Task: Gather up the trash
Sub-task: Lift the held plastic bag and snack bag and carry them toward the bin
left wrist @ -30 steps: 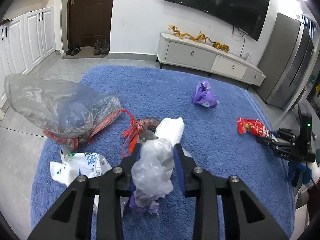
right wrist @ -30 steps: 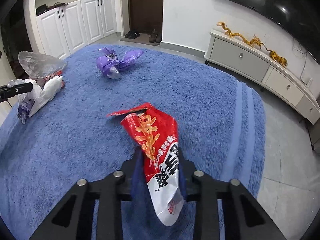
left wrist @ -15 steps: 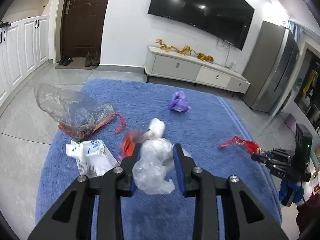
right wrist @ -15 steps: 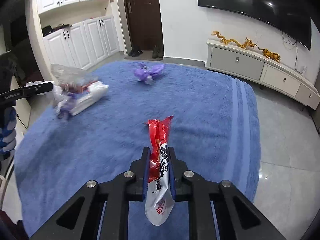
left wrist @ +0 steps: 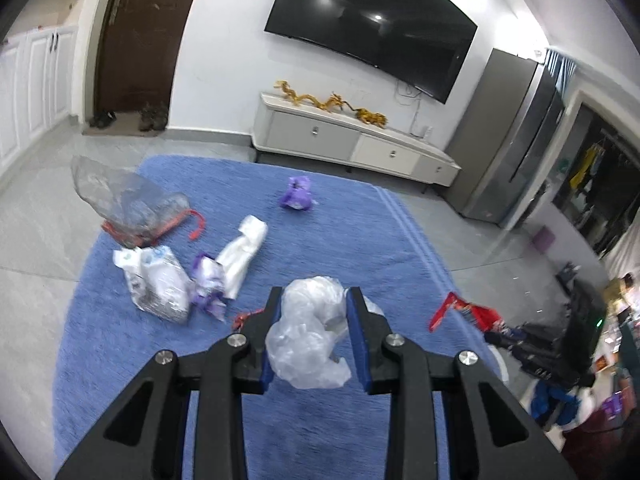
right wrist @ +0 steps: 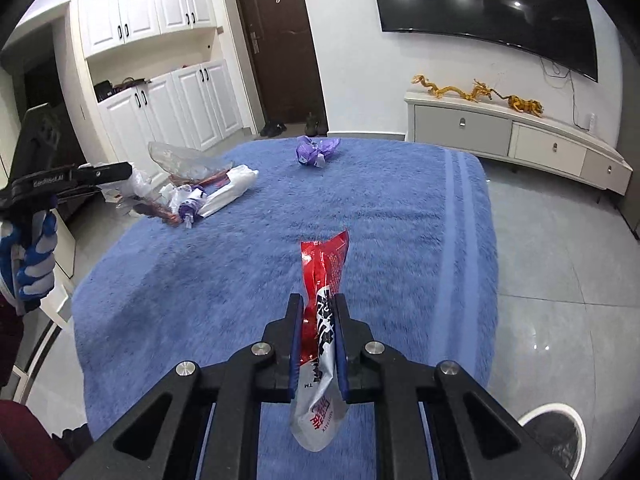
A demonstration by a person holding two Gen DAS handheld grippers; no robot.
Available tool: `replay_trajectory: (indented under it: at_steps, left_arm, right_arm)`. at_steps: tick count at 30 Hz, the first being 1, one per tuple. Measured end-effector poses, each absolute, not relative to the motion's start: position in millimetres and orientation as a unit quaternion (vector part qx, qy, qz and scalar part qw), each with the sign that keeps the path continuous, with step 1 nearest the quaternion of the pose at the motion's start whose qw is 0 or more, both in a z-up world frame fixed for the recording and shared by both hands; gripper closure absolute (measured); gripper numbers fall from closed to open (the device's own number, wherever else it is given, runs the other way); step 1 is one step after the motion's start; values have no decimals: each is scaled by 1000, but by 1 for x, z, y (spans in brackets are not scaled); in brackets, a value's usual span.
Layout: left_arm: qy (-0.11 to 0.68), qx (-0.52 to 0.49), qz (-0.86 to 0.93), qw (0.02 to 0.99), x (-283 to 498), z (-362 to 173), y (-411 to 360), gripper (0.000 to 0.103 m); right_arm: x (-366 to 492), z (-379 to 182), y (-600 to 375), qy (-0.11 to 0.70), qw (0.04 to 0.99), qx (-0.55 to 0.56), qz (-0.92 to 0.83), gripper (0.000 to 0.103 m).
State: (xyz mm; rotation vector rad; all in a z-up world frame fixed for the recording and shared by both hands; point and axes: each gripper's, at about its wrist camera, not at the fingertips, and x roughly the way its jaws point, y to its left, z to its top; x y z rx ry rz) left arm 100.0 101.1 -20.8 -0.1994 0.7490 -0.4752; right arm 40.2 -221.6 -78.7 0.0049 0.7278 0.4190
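Trash lies strewn over a blue rug (left wrist: 320,240) in a living room, while two pieces are already off the pile, one in each of a person's handheld tongs; the left gripper (left wrist: 314,300) is clamped at a narrow spread on a crumpled clear plastic bag (left wrist: 308,340), which bulges out between its blue pads and hangs above the rug; the right gripper (right wrist: 318,308) pinches a red and white snack wrapper (right wrist: 322,304) at a slim gap, the wrapper's red end sticking up past the tips toward 12 o'clock and its white end drooping toward 6 o'clock. In the left wrist view, the remaining litter sits at about 10 o'clock from the held bag: a white printed wrapper (left wrist: 158,284), a small purple wrapper (left wrist: 208,284) touching it, and a white plastic bag (left wrist: 244,252) just beside that; farther out at 10 o'clock rests a large clear bag with red trim (left wrist: 128,200); a purple bag (left wrist: 297,194) lies alone near 12 o'clock, well apart from the cluster. A gloved hand (right wrist: 30,256) grips the left tool at 9 o'clock in the right wrist view.
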Motion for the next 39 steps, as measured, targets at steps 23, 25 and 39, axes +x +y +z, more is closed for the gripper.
replay_trajectory:
  at_steps: [23, 25, 39]
  left_arm:
    - [489, -45, -298, 818, 65, -114, 17, 70]
    - [482, -21, -311, 819, 56, -112, 10, 68]
    - [479, 98, -409, 770, 5, -119, -47, 61]
  right_arm:
    - [1, -117, -243, 385, 900, 39, 199, 89]
    - [1, -120, -244, 389, 899, 42, 199, 89]
    - [4, -127, -252, 391, 896, 54, 202, 89]
